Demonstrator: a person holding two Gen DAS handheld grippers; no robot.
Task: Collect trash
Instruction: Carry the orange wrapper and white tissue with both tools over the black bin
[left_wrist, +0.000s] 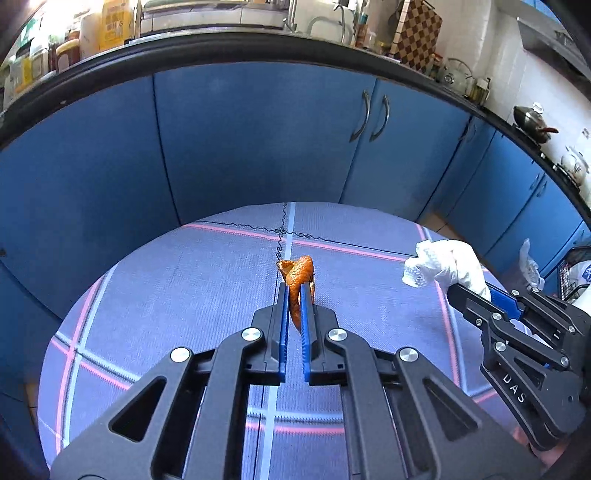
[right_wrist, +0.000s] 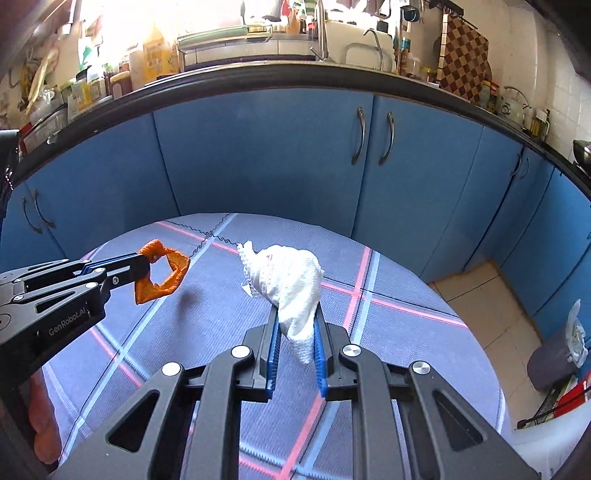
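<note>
Orange peel (left_wrist: 297, 275): a curled, looped strip, pinched between the blue pads of the left tool (left_wrist: 294, 291) and held clear above the middle of the desk (left_wrist: 166, 295).
Peel, handling: judged light, leathery and springy; the pitted skin should grip well. It is taken at one side of the loop, and the rest hangs free, as is seen from the right wrist view.
White paper wad (right_wrist: 291, 288): a crumpled tissue or towel, clamped in the right tool (right_wrist: 297, 321), raised above the desk toward its right edge.
Wad, handling: judged very light, soft and compressible; not fragile, though a thin corner could tear. It is held by its lower bulk, a tail left trailing between the pads.
Left tool: pressed nearly together on the peel.
Right tool: closed on the wad, a narrow gap kept by the paper.
Desk: round, covered by a blue cloth with pink and pale stripes.
Bin (right_wrist: 554, 354): a lined container is seen on the floor beyond the desk's right edge; judged the likely drop place.
</note>
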